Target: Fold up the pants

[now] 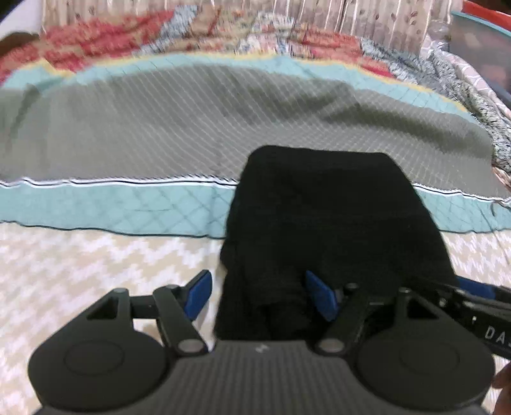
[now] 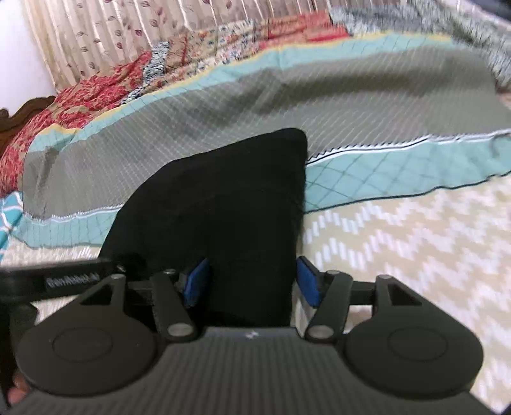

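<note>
The bed (image 1: pixel 80 265) has a quilt (image 1: pixel 159 127) on it. The black pants (image 1: pixel 335 223) lie folded on the bed, one end on the quilt. The left claw (image 1: pixel 258 297) and right claw (image 2: pixel 252 284) are both apart, with pants between the pads.

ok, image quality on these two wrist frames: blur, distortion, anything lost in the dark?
Left wrist: quilt and curtain smeared by motion blur, horizon bowed by fisheye; pants a near-flat black with faint folds; left gripper sharp. Right wrist: same blur on the quilt, pants featureless black, right gripper sharp. No glare; soft, even light.
</note>
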Tool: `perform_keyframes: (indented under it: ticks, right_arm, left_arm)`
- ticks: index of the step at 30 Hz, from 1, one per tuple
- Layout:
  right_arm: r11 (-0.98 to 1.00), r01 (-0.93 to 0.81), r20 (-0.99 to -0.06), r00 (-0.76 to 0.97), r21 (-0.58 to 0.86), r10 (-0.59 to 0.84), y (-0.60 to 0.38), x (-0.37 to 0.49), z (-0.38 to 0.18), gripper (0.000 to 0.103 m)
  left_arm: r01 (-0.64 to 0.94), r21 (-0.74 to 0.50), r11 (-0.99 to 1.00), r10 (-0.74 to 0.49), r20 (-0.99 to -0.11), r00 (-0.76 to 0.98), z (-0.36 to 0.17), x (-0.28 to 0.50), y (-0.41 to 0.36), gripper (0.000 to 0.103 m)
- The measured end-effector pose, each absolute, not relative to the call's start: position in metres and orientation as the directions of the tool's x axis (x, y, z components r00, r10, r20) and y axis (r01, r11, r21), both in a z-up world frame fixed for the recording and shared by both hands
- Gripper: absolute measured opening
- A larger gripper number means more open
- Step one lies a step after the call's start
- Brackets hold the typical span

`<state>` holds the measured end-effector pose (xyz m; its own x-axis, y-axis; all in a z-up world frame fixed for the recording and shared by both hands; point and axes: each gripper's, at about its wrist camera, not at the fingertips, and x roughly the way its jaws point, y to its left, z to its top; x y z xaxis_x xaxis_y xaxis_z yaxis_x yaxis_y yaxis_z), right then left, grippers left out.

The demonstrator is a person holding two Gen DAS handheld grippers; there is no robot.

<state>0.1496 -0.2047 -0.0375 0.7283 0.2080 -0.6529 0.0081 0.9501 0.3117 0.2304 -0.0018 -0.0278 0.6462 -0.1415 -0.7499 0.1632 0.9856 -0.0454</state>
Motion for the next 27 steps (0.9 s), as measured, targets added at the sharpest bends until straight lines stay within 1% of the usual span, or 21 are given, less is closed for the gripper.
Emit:
perform_keyframes:
  ticks: [5, 6, 8, 10, 12, 15, 17, 18, 19, 23, 27]
  right_arm:
    - [0.984, 0.038, -0.7, 0.707, 0.176, 0.098, -0.188, 0.116, -0.034, 0.07]
    - [0.986, 0.047, -0.705, 0.704, 0.16, 0.081, -0.186, 0.107, -0.034, 0.074]
    - [0.986, 0.074, -0.703, 0.71, 0.147, 0.052, -0.184, 0.087, -0.032, 0.08]
    - [0.984, 0.099, -0.694, 0.719, 0.149, 0.033, -0.182, 0.067, -0.03, 0.087]
    - [0.985, 0.109, -0.693, 0.721, 0.134, 0.015, -0.179, 0.046, -0.029, 0.088]
    - [0.988, 0.12, -0.696, 0.718, 0.096, -0.02, -0.174, 0.023, -0.028, 0.089]
    - [0.989, 0.127, -0.694, 0.719, 0.07, -0.043, -0.171, 0.006, -0.027, 0.093]
    - [0.99, 0.123, -0.686, 0.726, 0.069, -0.043, -0.17, 0.0, -0.026, 0.098]
    - [0.99, 0.12, -0.676, 0.736, 0.075, -0.038, -0.17, -0.01, -0.025, 0.098]
    - [0.991, 0.117, -0.682, 0.73, 0.059, -0.045, -0.167, -0.031, -0.023, 0.099]
    - [0.989, 0.12, -0.687, 0.726, 0.082, -0.031, -0.167, -0.042, -0.02, 0.099]
  left_arm:
    - [0.132, -0.07, 0.989, -0.142, -0.717, 0.683, -0.009, 0.161, 0.025, 0.073]
    - [0.122, -0.074, 0.99, -0.138, -0.709, 0.692, -0.007, 0.146, 0.031, 0.074]
    - [0.092, -0.077, 0.993, -0.12, -0.692, 0.712, -0.001, 0.118, 0.044, 0.082]
    - [0.064, -0.079, 0.995, -0.101, -0.68, 0.726, 0.0, 0.092, 0.057, 0.086]
    - [0.045, -0.064, 0.997, -0.077, -0.679, 0.731, -0.001, 0.069, 0.066, 0.088]
    - [0.015, -0.041, 0.999, -0.039, -0.681, 0.731, -0.003, 0.043, 0.075, 0.094]
    - [0.008, -0.033, 0.999, -0.028, -0.675, 0.737, -0.006, 0.027, 0.077, 0.1]
    - [0.011, -0.031, 0.999, -0.029, -0.673, 0.739, -0.007, 0.019, 0.077, 0.101]
    - [0.016, -0.029, 0.999, -0.031, -0.675, 0.737, -0.008, 0.012, 0.077, 0.103]
    - [0.046, -0.021, 0.999, -0.047, -0.695, 0.717, -0.009, -0.004, 0.071, 0.103]
    - [0.06, -0.005, 0.998, -0.047, -0.687, 0.725, -0.007, -0.016, 0.066, 0.103]
